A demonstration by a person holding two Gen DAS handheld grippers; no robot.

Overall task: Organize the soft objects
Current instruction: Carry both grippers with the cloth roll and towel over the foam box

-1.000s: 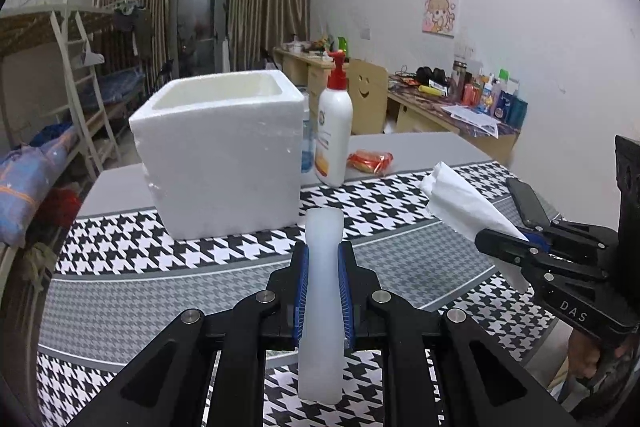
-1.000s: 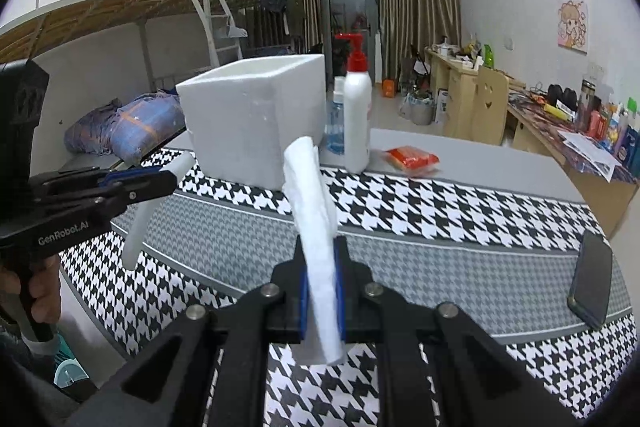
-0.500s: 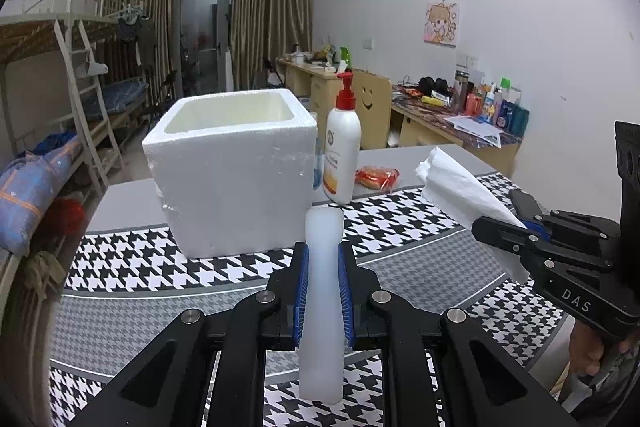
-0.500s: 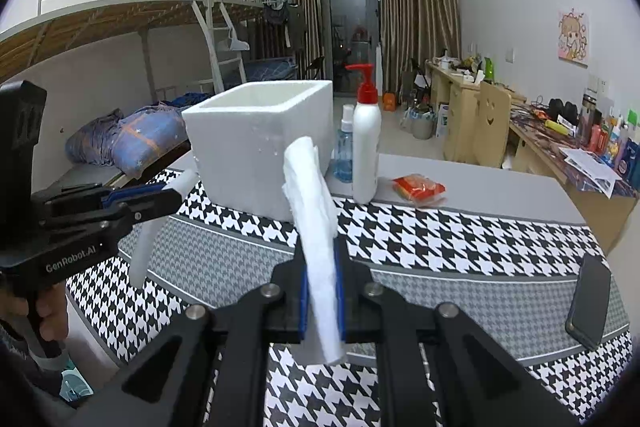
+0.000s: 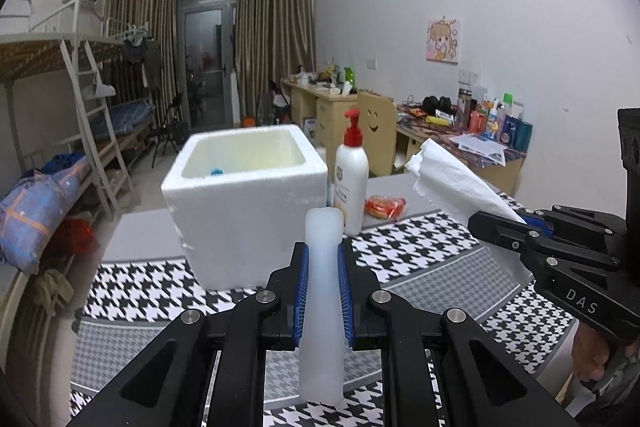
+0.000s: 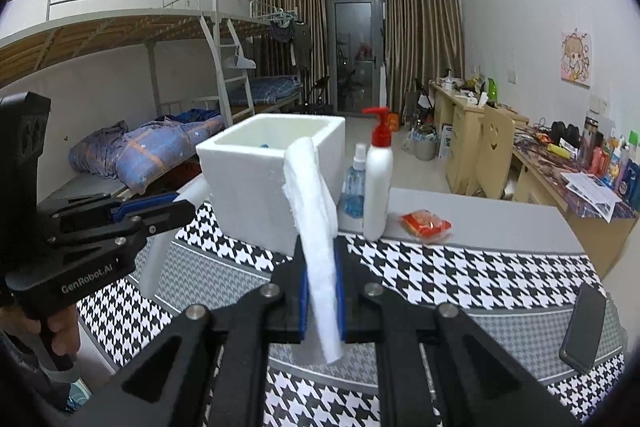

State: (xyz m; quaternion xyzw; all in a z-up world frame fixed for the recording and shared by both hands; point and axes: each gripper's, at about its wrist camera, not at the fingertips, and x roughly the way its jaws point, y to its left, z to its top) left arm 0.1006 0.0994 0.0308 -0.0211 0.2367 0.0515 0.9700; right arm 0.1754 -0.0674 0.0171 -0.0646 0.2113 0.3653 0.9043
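Observation:
My left gripper (image 5: 323,259) is shut on a translucent white soft stick (image 5: 322,347), held upright above the houndstooth tablecloth (image 5: 420,251). My right gripper (image 6: 321,259) is shut on a folded white tissue (image 6: 312,195) that sticks up and droops below the pads. A white foam box (image 5: 248,219) stands straight ahead of both, open at the top, with a small blue thing (image 5: 218,171) inside. The right wrist view shows the left gripper (image 6: 176,207) at the left, and the left wrist view shows the right gripper (image 5: 480,219) with the tissue (image 5: 452,183) at the right.
Right of the box stand a white pump bottle (image 6: 378,179) with a red top and a small blue spray bottle (image 6: 354,183). A red packet (image 6: 426,221) lies beyond them. A dark phone (image 6: 584,327) lies near the table's right edge. Bunk beds and desks line the room.
Both grippers have risen with their loads still held. The views now look down from higher, so the inside of the foam box shows.

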